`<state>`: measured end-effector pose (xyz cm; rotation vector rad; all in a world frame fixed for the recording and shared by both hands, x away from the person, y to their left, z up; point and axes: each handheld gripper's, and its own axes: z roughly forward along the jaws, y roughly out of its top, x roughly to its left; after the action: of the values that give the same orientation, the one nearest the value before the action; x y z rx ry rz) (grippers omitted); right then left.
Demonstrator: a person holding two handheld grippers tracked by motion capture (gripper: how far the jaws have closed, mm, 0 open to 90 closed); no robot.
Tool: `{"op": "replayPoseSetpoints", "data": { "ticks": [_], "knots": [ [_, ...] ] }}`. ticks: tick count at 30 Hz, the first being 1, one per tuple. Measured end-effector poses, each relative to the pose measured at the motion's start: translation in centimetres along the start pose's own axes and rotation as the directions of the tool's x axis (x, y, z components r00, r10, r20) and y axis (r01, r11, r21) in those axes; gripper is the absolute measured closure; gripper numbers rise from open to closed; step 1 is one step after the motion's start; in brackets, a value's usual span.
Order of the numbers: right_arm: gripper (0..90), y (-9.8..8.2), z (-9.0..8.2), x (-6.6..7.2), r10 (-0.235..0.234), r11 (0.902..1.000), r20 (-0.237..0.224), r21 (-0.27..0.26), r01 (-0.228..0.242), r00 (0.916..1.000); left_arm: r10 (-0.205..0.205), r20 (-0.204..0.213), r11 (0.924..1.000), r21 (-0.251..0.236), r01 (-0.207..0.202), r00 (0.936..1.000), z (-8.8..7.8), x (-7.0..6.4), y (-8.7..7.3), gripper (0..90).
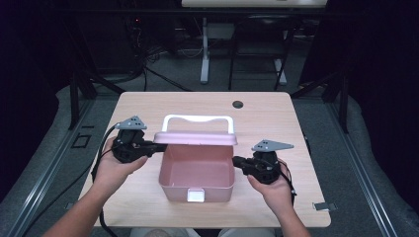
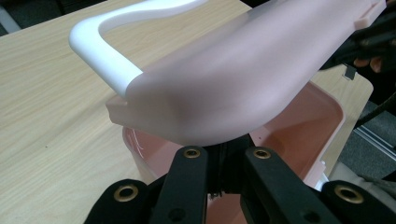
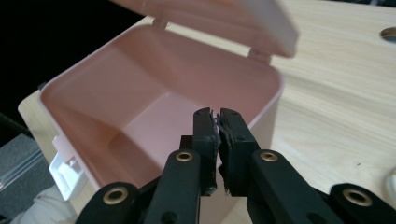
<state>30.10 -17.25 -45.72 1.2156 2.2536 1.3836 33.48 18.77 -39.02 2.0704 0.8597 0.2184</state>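
High view: left claw (image 1: 157,146) clamps the box (image 1: 196,174) lid (image 1: 195,138), half raised at 12 o'clock; right claw (image 1: 236,161), together, grips nothing; full opening remains.

Pink box (image 1: 197,170) mid-table, hinged lid (image 1: 195,138) raised, white handle (image 1: 197,119)

No legible text, label, brand or number anywhere, neither on the pink box (image 1: 196,170) nor its lid (image 1: 195,138)

Left hand-held gripper (image 1: 157,146) jaws closed, pointing right; right hand-held gripper (image 1: 236,161) jaws closed, pointing left.
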Motion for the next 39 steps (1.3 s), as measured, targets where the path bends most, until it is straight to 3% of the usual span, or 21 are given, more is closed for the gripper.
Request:
{"op": "replayPoseSetpoints", "data": {
  "ticks": [8, 18, 39],
  "knots": [
    [85.0, -1.2, 1.7, 1.3, -0.050, 0.9970, -0.042, 0.056, 0.052, 0.9979, -0.010, -0.001, 0.9998, -0.016, 0.010, 0.9999, 0.0, 0.5, 0.9, 89.7],
    [85.2, -1.9, 2.6, 1.9, -0.082, 0.9927, -0.048, 0.085, 0.086, 0.9955, -0.012, -0.016, 0.9997, -0.021, 0.012, 0.9998, 0.1, 0.9, 2.0, 89.8],
    [85.4, -2.4, 3.0, 2.2, -0.079, 0.9922, -0.073, 0.091, 0.085, 0.9942, -0.023, -0.035, 0.9996, -0.014, 0.023, 0.9991, 0.4, 1.9, 3.9, 89.8]
  ]
}}
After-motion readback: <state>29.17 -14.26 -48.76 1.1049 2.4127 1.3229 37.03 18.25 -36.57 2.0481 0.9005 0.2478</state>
